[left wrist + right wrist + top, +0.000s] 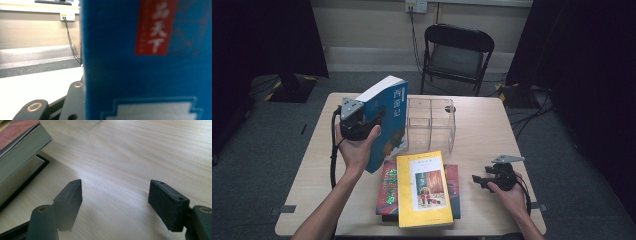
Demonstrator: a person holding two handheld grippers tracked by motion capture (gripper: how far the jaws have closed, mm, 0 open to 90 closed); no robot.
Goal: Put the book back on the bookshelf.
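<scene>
High view: right gripper (478, 179) rests low on bare table (492, 130) beside the stacked books (422, 192), jaws spread, nothing between them. Farther off, left gripper (374, 119) is clamped on the blue book (387, 120), raised and tilted just beside the clear organizer (430, 122).

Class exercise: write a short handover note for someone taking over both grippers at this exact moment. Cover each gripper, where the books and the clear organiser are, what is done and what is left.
Left gripper: shut on the blue book, held upright above the table, beside the clear organiser.
Right gripper: open, holding nothing, low over bare table to the right of the book stack.
Yellow book lies on top of the red book at the near edge.
Done: blue book lifted.
Left: probably slot the blue book into the organiser, whose compartments look empty, then the stacked books.
</scene>
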